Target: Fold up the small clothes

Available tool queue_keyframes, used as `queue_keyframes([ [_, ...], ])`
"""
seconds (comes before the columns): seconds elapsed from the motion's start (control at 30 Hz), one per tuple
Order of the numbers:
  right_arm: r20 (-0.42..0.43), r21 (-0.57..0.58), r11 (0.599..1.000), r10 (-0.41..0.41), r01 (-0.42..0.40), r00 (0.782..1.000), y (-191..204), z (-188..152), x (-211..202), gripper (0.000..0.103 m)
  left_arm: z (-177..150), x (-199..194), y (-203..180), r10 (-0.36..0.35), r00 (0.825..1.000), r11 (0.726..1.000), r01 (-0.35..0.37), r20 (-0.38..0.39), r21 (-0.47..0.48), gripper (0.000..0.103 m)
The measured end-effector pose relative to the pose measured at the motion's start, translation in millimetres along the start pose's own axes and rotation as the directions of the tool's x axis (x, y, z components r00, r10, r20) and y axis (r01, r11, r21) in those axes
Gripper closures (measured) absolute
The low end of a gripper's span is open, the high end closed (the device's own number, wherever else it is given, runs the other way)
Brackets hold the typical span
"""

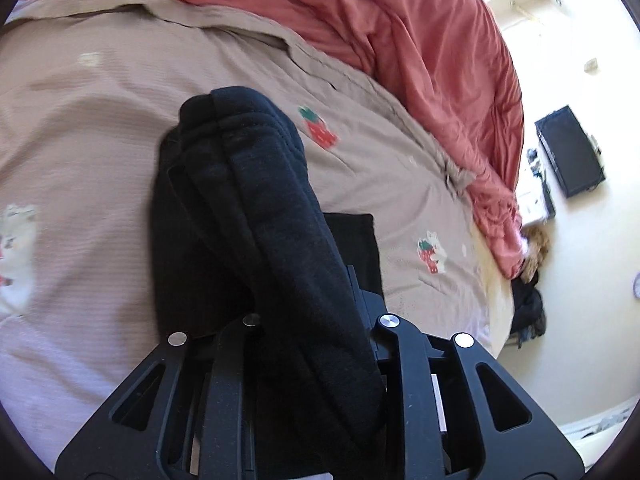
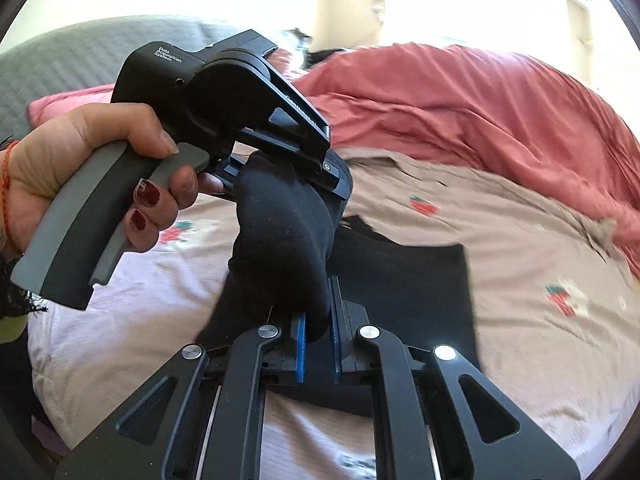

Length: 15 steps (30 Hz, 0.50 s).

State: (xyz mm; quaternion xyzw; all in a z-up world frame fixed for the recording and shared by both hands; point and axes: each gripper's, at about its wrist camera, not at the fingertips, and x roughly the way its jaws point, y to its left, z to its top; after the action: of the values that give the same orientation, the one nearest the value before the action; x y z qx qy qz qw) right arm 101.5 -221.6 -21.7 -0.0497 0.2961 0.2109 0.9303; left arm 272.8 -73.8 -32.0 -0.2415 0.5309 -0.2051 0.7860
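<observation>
Black sock (image 2: 280, 224) pinched at opposite ends by jaws of left gripper (image 2: 320, 172) and right gripper (image 2: 318, 328), above bed (image 2: 520, 248); folded black garment (image 2: 420, 280) beneath, red duvet (image 2: 460, 108) behind

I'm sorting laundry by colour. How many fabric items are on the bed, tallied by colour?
Black: 2, the sock held between both grippers, and a flat folded garment on the sheet.
Pink-red: 1, the rumpled blanket.
Beige strawberry-print: 1, the sheet.
Total: 4

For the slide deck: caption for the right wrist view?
Both hand-held grippers hold a black sock above a folded black garment on the bed.
</observation>
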Motion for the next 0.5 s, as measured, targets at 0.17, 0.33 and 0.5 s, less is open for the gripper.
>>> queue_keyframes([
  [0.17, -0.066, 0.170, 0.985, 0.004, 0.007, 0.998, -44, -15, 8, 0.095, 4, 43, -24, 0.067, 0.996, 0.998, -0.066, -0.062, 0.025, 0.081],
  [0.33, -0.152, 0.266, 0.964, 0.047, -0.004, 0.987, -59, -29, 19, 0.095, 5, 68, -27, 0.084, 0.989, 0.996, -0.081, -0.118, 0.030, 0.068],
  [0.5, -0.167, 0.274, 0.962, 0.061, -0.013, 0.984, -60, -28, 20, 0.095, 6, 60, -29, 0.000, 0.995, 1.000, 0.000, -0.099, 0.001, 0.060],
])
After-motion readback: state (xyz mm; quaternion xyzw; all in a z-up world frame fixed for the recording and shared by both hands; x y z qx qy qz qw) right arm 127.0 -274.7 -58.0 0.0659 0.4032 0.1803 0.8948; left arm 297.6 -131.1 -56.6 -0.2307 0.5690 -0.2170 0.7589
